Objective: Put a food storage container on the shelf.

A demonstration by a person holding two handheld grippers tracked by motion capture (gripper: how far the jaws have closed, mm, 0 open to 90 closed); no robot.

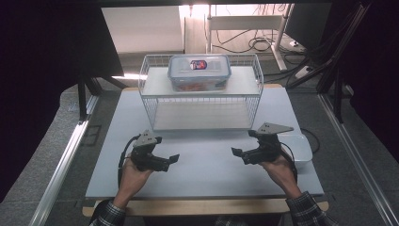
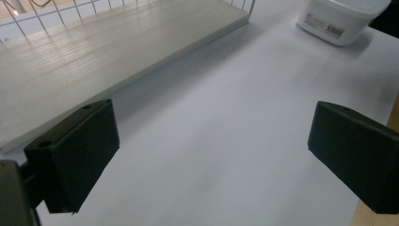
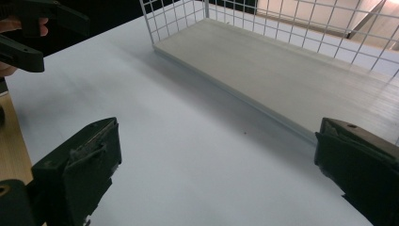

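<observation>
Right tool [image 3: 214, 176] gapes over white table [image 3: 188, 155], seemingly near wire rack [image 3: 282, 70].

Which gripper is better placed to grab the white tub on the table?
Right, probably. The right gripper sits open right beside the white tub; the left gripper, also open, is across the table.

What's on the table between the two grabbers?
Nothing. In the high view, the stretch of white table between the left gripper and the right gripper is bare. Both grippers are open.
</observation>
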